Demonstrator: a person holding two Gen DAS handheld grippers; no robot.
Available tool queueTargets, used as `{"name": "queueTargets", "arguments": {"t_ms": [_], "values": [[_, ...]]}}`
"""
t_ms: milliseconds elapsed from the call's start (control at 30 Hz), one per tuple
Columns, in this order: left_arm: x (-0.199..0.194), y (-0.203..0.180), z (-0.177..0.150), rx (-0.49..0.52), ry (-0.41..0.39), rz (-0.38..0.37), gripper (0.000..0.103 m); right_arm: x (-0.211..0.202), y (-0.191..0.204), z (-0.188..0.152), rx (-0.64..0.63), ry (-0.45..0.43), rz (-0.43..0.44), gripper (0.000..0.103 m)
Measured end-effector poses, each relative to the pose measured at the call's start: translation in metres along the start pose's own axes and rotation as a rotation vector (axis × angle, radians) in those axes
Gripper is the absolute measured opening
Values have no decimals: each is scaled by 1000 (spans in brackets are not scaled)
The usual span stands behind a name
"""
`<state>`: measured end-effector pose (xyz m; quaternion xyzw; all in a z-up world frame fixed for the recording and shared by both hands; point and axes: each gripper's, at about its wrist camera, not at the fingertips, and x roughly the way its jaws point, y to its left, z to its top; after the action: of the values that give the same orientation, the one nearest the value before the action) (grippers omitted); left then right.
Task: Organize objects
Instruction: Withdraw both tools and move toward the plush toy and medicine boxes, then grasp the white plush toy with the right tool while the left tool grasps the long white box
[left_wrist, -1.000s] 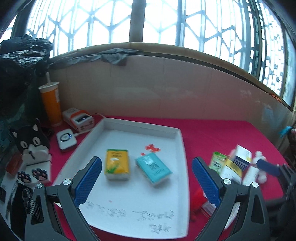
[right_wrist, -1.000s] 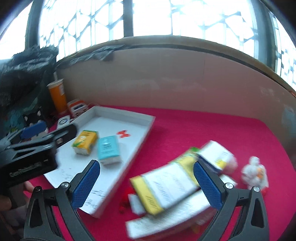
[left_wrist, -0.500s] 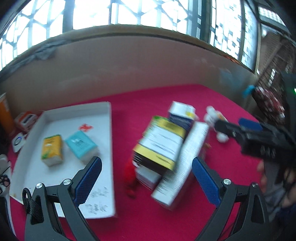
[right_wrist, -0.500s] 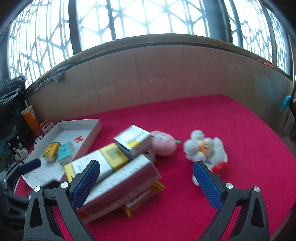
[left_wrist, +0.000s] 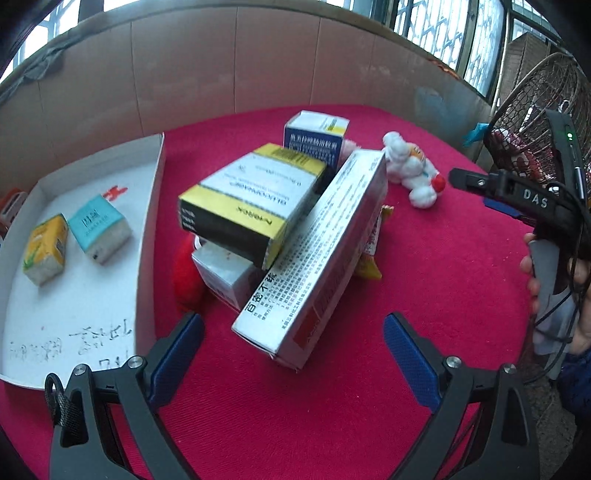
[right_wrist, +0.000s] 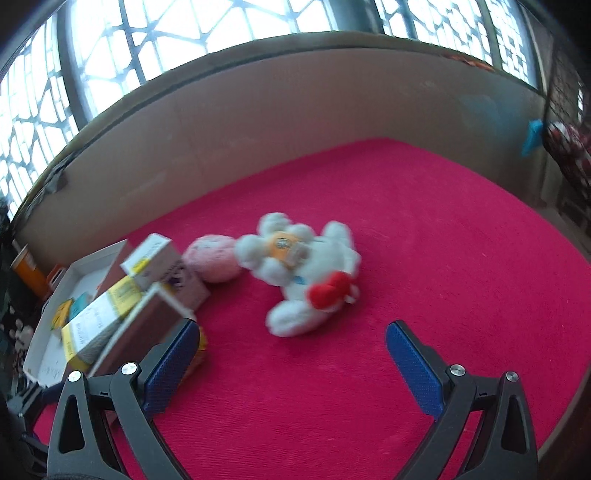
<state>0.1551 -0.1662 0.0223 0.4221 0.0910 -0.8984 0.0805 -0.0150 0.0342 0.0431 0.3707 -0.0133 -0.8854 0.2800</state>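
While spread wide, both hand-held grippers (left_wrist: 291, 347) (right_wrist: 291, 354) hover.

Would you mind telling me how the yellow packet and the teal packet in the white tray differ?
The yellow packet is yellow with green print; the teal packet is teal-topped with white sides. The yellow packet lies nearer the white tray's left side, the teal packet nearer its right wall. Both are small soft packs of similar size, lying flat, apart from each other, untouched by either gripper.
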Motion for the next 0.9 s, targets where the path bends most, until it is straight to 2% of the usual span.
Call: {"name": "queueTargets", "arguments": {"t_ms": [133, 167, 267, 400, 533, 667, 833, 900], "values": [[13, 4, -1, -31, 34, -15, 97, 5, -9, 2, 3, 3, -21, 103], [13, 3, -1, -27, 33, -16, 95, 9, -9, 3, -5, 8, -27, 103], [14, -5, -3, 9, 39, -55, 76, 20, -8, 6, -24, 18, -39, 103], [17, -14, -4, 48, 42, -41, 62, 35, -3, 11, -47, 20, -33, 103], [16, -14, -1, 44, 36, -80, 59, 54, 7, 20, -105, 29, -42, 103], [23, -11, 10, 14, 50, -85, 59, 76, 16, 29, -151, 67, -64, 103], [35, -10, 26, -62, 69, -165, 59, 90, 17, 35, -173, 80, -80, 103], [37, -12, 28, -71, 72, -176, 59, 95, 19, 36, -173, 88, -80, 103]]}}
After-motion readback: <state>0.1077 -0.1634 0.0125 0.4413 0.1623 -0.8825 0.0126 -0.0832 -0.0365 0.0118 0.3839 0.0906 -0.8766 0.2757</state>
